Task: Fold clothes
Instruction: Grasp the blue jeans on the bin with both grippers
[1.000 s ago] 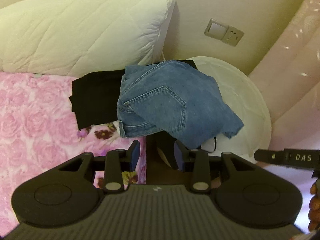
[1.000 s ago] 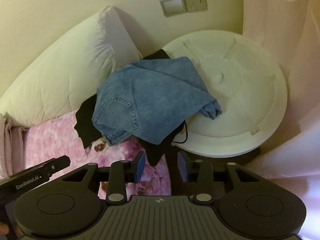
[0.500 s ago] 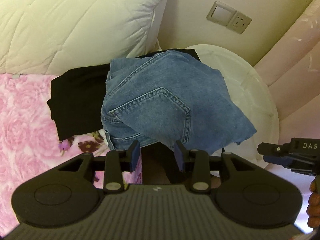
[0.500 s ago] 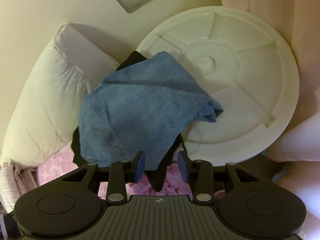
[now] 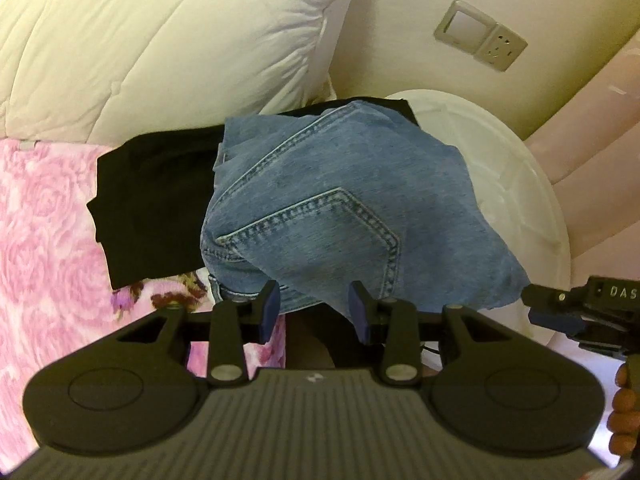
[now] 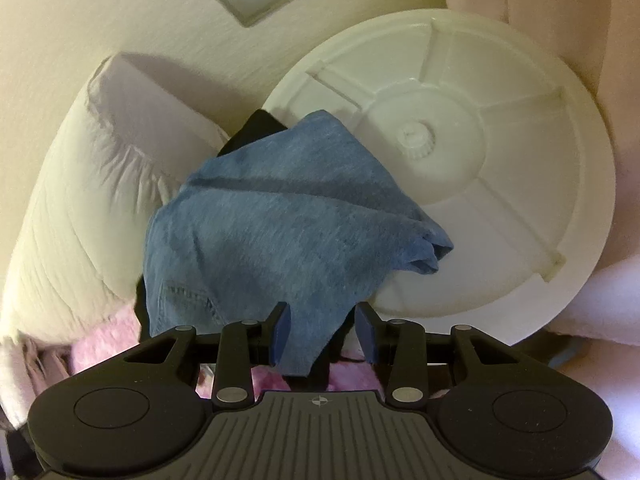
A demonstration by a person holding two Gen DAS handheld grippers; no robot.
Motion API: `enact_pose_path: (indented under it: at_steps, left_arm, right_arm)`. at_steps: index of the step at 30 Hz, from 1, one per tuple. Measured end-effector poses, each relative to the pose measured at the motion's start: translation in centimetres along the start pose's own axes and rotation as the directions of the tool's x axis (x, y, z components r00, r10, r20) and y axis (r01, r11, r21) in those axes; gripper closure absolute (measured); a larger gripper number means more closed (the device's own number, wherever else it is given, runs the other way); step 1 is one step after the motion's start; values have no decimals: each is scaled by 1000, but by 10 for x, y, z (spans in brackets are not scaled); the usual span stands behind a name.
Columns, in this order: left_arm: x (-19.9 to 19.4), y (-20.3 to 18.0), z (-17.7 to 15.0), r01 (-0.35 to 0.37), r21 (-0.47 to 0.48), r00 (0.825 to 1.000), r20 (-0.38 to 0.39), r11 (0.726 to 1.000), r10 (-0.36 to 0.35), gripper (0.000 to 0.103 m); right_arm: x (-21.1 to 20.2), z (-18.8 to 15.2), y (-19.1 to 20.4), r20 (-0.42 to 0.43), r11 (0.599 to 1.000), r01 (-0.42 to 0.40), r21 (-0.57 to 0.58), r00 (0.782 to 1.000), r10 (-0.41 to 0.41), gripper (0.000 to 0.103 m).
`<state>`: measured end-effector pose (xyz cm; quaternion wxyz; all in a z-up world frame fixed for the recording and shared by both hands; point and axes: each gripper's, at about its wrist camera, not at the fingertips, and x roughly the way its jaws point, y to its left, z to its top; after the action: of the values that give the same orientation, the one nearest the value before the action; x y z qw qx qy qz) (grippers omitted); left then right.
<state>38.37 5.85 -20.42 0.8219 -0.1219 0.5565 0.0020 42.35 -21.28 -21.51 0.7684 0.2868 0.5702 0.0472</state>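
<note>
Left gripper (image 5: 313,311): fingers parted to a moderate gap, nothing pressed between the pads. The lower hem of the denim sits just ahead of and between the tips; whether cloth touches the pads cannot be told.

Right gripper (image 6: 323,334): fingers likewise apart, empty. A hanging corner of denim drops into the gap between them, nearer the left-hand finger, with no pinch visible.

Denim garment (image 5: 340,216): blue jeans or shorts, crumpled in a heap just beyond both pairs of fingers, back pocket and seam stitching uppermost in the left wrist view. It lies partly over a black garment (image 5: 156,196) and partly over the rim of a round white table (image 6: 520,208).
- Handling, as judged: soft but thick; heavier and stiffer than ordinary cloth, not fragile, not slippery. Folds hold some shape; seams and waistband are bulky.
- Where to take hold, as judged: the near hem or the hanging corner for the right fingers, the waistband edge beside the left fingers; grip a doubled edge or seam, not a single loose layer, and lift clear of the black piece beneath.

Black garment: flat, to the left of the left fingers and under the denim, resting on the pink floral bed cover (image 5: 44,232).

Beyond: a white quilted pillow (image 5: 168,40) against the wall; a wall switch and socket (image 5: 480,40) farthest.
</note>
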Motion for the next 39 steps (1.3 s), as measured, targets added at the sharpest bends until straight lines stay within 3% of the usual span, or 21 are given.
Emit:
enact_pose_path:
  at_steps: [4,9,11,13,18,26,28,35,37,39]
  left_arm:
    - [6,4,-1,0,-18,1000,-4,1000,0,70]
    - [17,8,1,-16,-21,1000,-5,1000,16,70]
    - [20,10,4,-22,-27,1000,3,999,22,70]
    - [22,14,7,-26,-38,1000,13,999,27,70]
    - [30,24,15,-27,-74,999,30,997,29,70]
    - [62,56,42,48,-150,995,96,987,-34,65]
    - [68,62,48,66,-150,992,117,987,-49,55]
    - [68,82,46,123,-116,991,76,986,-114,50]
    - [74,96,37,157,-166,987,64,974,-149,47]
    - [82,114,27,218,-248,976,85,944,-203,40]
  right_arm:
    - [10,5,-36,51,981,-63,184,997,55,63]
    - [34,7,-75,91,922,-120,368,992,92,63]
    - [39,7,-84,124,893,-177,413,983,137,64]
    - [34,5,-85,204,873,-264,410,959,195,64]
    - [29,8,-73,253,892,-332,306,932,260,64]
    - [60,5,-79,174,886,-333,323,941,290,64]
    - [61,5,-79,167,883,-336,327,941,296,63]
    - [63,12,-80,136,893,-318,319,948,289,63]
    - [63,13,-81,128,893,-315,323,949,289,63]
    - [65,13,-80,123,892,-314,325,949,289,63]
